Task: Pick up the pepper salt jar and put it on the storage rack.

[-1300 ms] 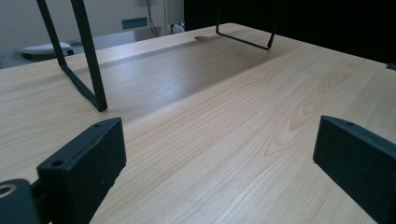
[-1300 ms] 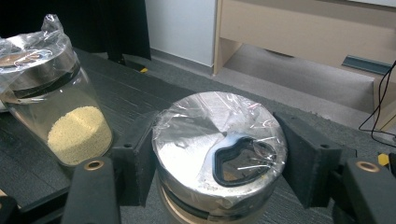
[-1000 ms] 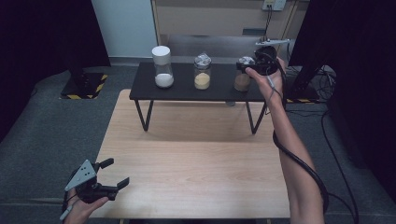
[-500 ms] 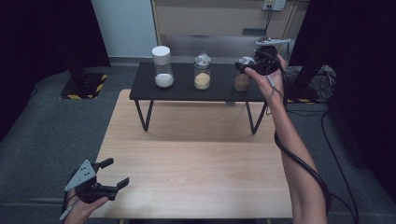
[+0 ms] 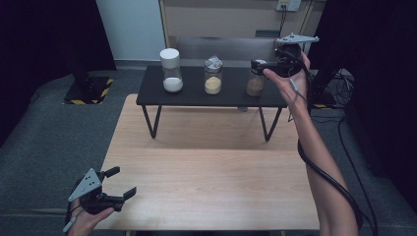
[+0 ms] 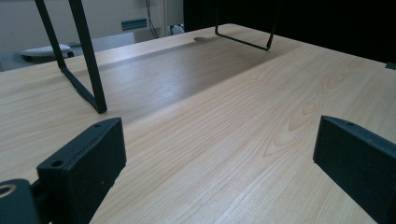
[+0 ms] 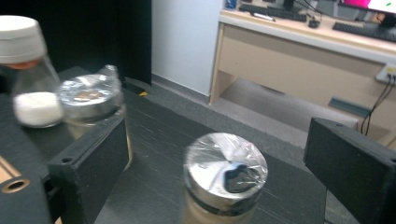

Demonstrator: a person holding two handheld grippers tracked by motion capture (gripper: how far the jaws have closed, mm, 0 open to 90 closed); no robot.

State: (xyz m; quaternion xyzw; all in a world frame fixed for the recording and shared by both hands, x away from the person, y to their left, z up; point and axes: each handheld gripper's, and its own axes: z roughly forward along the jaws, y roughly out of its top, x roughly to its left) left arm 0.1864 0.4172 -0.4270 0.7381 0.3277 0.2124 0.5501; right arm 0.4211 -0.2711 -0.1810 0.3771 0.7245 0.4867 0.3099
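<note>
Three jars stand on a black raised stand. At the left is a white-capped jar of white powder, also in the right gripper view. In the middle is a film-covered jar of yellow powder. At the right is a brown-filled jar. My right gripper hovers just above that jar's lid, open. Its jaws have just been opening and stand either side of the lid without touching it. My left gripper rests open at the table's near left corner, nothing between its jaws.
The stand sits on black wire legs at the far end of a light wooden table. A beige desk with keyboards lies behind. Cables lie on the floor at the right.
The right gripper's jaws have opened off the brown jar's lid, and the hand has drawn slightly right and up. The left gripper has stayed put.
</note>
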